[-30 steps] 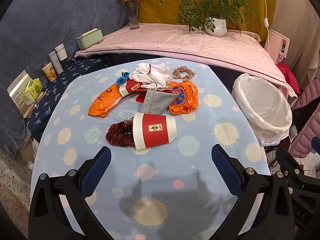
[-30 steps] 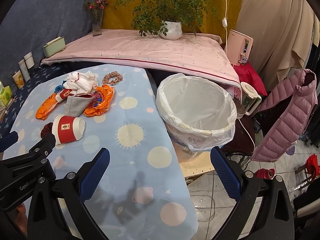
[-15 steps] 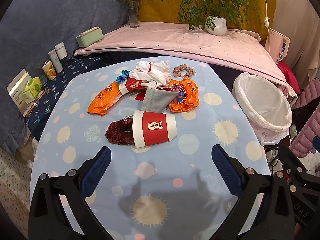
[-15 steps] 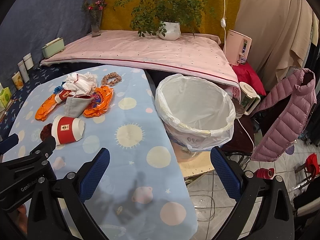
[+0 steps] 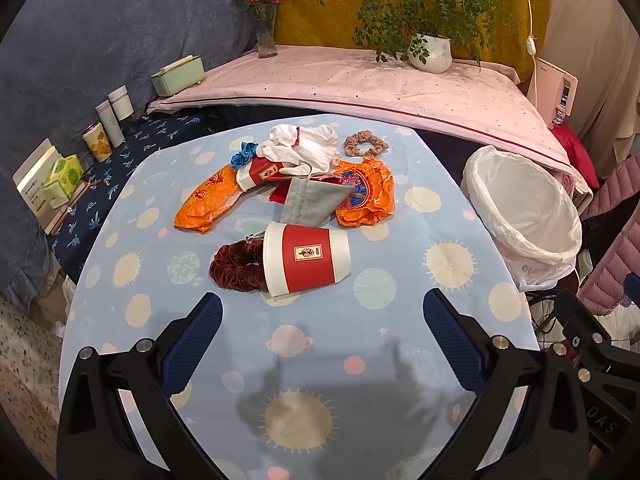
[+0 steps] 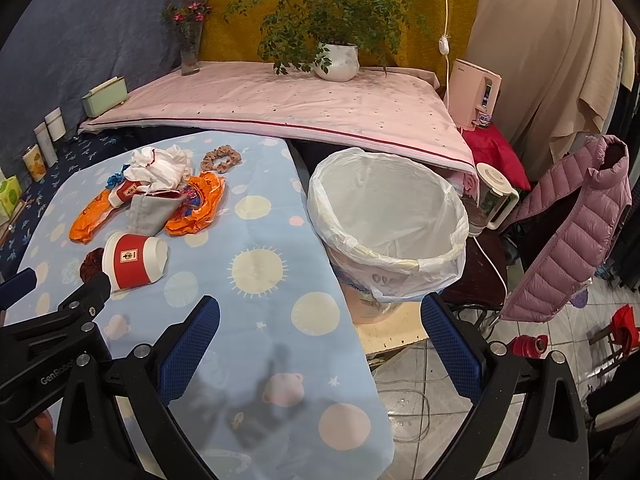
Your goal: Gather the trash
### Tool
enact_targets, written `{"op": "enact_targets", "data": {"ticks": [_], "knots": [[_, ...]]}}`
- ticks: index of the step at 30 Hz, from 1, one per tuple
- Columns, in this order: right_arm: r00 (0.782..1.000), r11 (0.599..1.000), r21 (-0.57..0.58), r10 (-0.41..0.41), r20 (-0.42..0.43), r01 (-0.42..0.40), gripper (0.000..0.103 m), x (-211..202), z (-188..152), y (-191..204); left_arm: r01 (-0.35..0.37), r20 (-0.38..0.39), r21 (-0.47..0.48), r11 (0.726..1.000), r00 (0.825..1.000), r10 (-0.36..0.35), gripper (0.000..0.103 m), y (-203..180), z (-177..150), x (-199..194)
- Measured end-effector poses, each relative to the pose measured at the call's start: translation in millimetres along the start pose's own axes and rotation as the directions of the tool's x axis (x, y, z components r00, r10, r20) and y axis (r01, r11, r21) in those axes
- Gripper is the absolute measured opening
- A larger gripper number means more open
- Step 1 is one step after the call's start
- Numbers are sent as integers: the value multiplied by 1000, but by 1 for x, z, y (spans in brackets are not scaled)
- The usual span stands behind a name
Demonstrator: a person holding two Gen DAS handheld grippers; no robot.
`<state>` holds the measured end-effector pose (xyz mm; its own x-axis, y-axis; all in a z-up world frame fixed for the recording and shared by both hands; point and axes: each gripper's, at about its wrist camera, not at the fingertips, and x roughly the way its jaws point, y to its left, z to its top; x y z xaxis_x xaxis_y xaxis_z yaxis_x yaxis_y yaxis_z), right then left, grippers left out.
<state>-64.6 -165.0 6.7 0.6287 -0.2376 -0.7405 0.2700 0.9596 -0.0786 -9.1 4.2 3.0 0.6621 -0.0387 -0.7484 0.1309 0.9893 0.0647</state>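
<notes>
A red and white paper cup (image 5: 306, 258) lies on its side on the blue planet-print table (image 5: 304, 360), just beyond my open, empty left gripper (image 5: 322, 338). Behind it lie orange wrappers (image 5: 208, 202), a second small red cup (image 5: 260, 172), a grey pouch (image 5: 314, 202) and white cloth (image 5: 304, 148). A white-lined trash bin (image 6: 386, 224) stands off the table's right edge, ahead of my open, empty right gripper (image 6: 320, 344). The cup also shows in the right wrist view (image 6: 134, 258).
A dark red scrunchie (image 5: 234, 264) touches the cup; a tan scrunchie (image 5: 364, 144) and blue scrunchie (image 5: 242, 154) lie farther back. A pink-covered shelf (image 5: 360, 84) holds a potted plant (image 5: 430, 52). A pink jacket (image 6: 568, 232) hangs at the right.
Both grippers have drifted slightly; the views are nearly the same. Nothing was taken hold of or moved.
</notes>
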Motion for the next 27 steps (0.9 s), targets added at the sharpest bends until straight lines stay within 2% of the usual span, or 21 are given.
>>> {"op": "enact_targets", "data": {"ticks": [16, 27], "knots": [[1000, 1000, 2, -1, 1, 1, 96, 0, 1, -3, 20, 11, 10, 1000, 1000, -20, 96, -2, 1, -2], [1000, 1000, 5, -8, -3, 8, 96, 0, 1, -7, 25, -11, -24, 999, 1000, -26, 96, 7, 0, 4]]}}
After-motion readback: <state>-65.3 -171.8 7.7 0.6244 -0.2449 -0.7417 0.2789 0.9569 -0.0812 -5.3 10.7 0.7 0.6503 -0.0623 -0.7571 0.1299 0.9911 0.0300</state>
